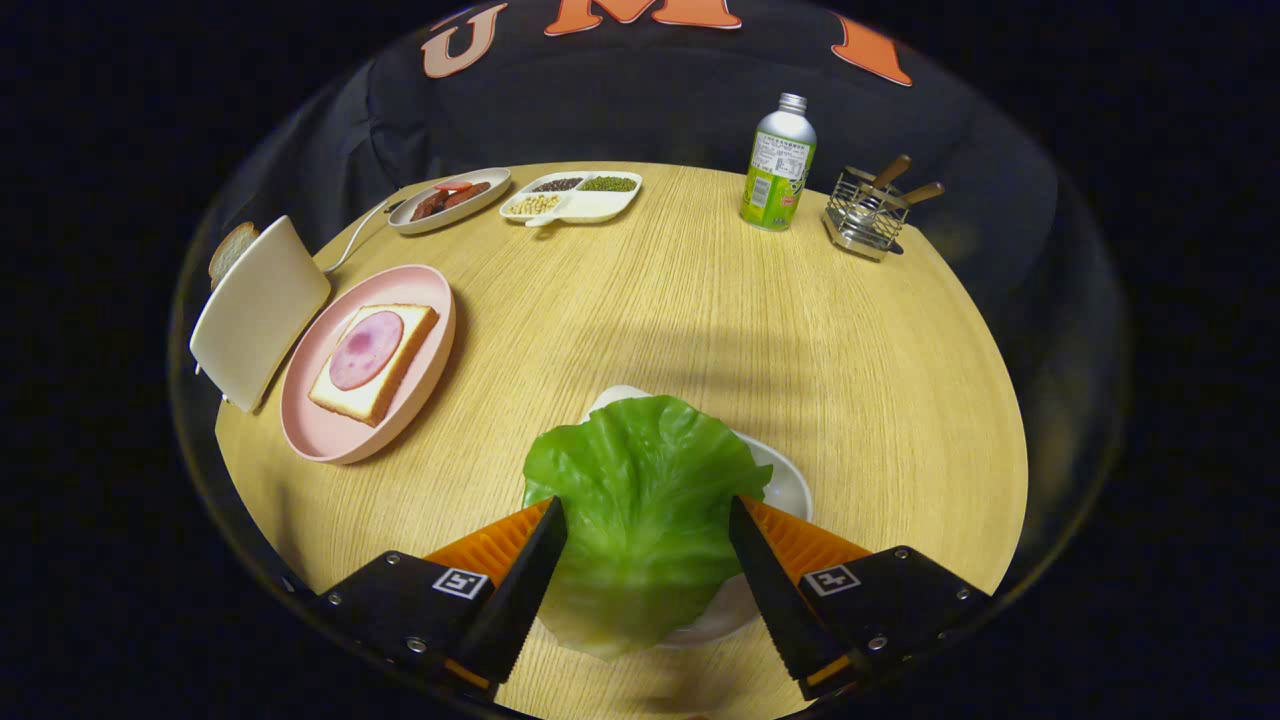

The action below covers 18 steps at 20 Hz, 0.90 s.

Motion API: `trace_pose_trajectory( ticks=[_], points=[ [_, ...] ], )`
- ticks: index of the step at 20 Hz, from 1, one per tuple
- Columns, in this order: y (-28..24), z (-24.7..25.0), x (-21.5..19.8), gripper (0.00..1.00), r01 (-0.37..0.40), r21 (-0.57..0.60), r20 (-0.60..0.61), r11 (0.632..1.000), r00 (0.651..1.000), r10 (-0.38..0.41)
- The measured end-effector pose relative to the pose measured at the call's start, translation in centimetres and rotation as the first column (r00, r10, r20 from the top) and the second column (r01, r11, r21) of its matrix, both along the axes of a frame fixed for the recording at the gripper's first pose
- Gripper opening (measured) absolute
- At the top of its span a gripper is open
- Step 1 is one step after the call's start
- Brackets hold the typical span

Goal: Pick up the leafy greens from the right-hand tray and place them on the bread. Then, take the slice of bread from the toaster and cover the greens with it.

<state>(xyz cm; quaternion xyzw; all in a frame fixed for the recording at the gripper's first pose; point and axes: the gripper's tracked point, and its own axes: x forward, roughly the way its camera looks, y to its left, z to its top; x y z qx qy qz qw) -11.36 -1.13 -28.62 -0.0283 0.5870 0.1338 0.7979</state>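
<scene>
I see the gripper point(648, 520) with fingers spread wide, the lettuce leaf point(645, 500) lying between them on its white tray point(785, 480); neither finger presses it. The leaf's long axis runs straight ahead along the fingers, so closing should pinch its near stalk end. Leaf: thin, crinkled, glossy, likely floppy. Relative to the leaf, the pink plate point(330, 430) sits ahead-left, carrying square bread point(375, 385) topped with a round ham slice point(366, 349). The toaster point(258, 312), smooth and cream, touches the plate's far side, a bread slice point(230, 250) poking out. Wood-grain desk point(700, 320) beneath.
</scene>
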Motion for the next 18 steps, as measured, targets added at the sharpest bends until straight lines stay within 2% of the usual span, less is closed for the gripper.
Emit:
trace_pose_trajectory(
  ticks=[4, 6, 8, 9, 11, 13, 15, 18],
  points=[
    [0.2, -0.4, 0.1, 0.92, 0.003, 0.0, 0.008, 1.0, 1.0, -0.003],
    [0.4, -0.3, 0.0, 0.81, 0.005, -0.001, 0.006, 1.0, 1.0, -0.005],
    [0.6, -0.3, 0.0, 0.64, 0.006, -0.003, 0.005, 1.0, 1.0, -0.006],
    [0.7, -0.2, -0.1, 0.48, 0.009, -0.004, 0.003, 1.0, 1.0, -0.009],
    [0.7, -0.3, 0.1, 0.25, 0.024, -0.004, 0.006, 1.0, 1.0, -0.024],
    [0.7, -0.3, 0.2, 0.15, 0.053, 0.011, 0.0, 0.999, 0.999, -0.053],
    [1.2, 0.2, 0.2, 0.1, 0.081, 0.055, -0.008, 0.995, 0.997, -0.08],
    [1.7, 1.5, 0.9, 0.09, 0.102, 0.101, 0.023, 0.99, 0.994, -0.104]
  ],
)
